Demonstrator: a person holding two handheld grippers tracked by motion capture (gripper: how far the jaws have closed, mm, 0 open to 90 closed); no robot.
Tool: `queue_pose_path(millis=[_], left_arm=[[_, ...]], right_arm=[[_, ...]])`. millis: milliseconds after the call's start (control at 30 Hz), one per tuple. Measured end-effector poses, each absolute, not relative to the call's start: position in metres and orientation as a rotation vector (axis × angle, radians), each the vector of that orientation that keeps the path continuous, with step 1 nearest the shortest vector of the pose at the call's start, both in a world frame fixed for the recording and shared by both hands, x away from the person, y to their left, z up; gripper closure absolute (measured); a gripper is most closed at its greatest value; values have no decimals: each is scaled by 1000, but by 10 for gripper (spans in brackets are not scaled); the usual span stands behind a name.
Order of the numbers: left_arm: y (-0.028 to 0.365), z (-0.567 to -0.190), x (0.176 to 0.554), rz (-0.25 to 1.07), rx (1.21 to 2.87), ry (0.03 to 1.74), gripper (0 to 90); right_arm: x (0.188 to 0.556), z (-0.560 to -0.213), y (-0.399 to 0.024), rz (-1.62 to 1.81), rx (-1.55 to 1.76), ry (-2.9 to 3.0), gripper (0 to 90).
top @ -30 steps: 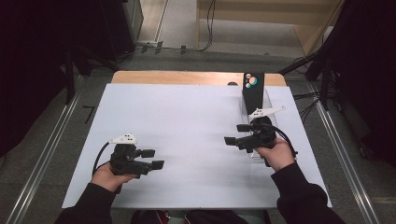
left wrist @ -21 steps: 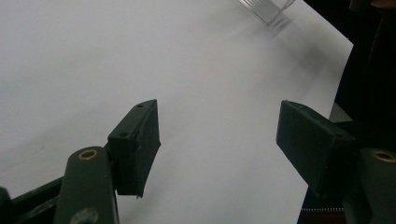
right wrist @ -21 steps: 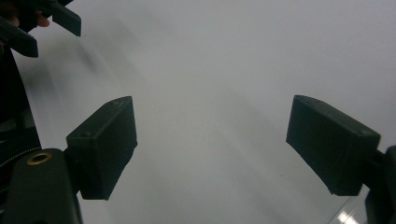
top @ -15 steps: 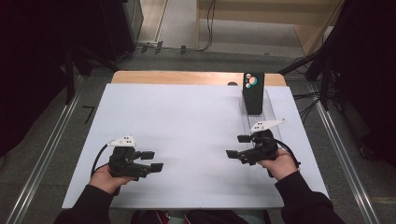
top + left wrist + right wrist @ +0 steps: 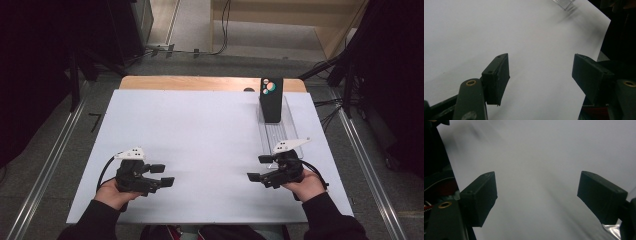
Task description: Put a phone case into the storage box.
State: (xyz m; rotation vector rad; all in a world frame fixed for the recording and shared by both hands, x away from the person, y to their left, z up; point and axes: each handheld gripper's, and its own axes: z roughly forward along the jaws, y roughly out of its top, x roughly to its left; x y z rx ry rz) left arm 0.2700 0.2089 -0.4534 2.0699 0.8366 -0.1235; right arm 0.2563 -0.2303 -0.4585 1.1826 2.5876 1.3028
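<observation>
I see the clear tray (image 5: 280, 132) lying on the white desk (image 5: 200, 130) at its far right, with the black box (image 5: 271, 100) standing upright at its far end. My right gripper (image 5: 259, 168) sits at the tray's near end, jaws spread and empty. My left gripper (image 5: 164, 175) rests well apart at the near left, jaws spread, nothing between them.
</observation>
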Motion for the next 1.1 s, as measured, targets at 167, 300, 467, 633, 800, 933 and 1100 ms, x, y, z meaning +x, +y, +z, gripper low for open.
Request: queue_pose_path(millis=[167,300,467,633,800,933,1100], left_arm=[[210,-453,268,-125,2071,843,303],[210,-454,267,-124,2073,839,303],[210,-454,265,-126,2076,834,303],[211,-454,264,-125,2080,834,303],[211,-454,262,-123,2079,832,303],[212,-454,263,-125,2086,833,303],[211,-456,263,-123,2089,833,303]], right_arm=[[248,-460,-238,1309,1180,2579,144],[242,-462,-244,1301,1197,2584,145],[237,-464,-252,1300,1214,2584,144],[233,-468,-260,1307,1232,2580,144],[229,-472,-268,1292,1256,2570,144],[227,-475,-273,1272,1249,2570,144],[229,-476,-277,1268,1258,2556,144]])
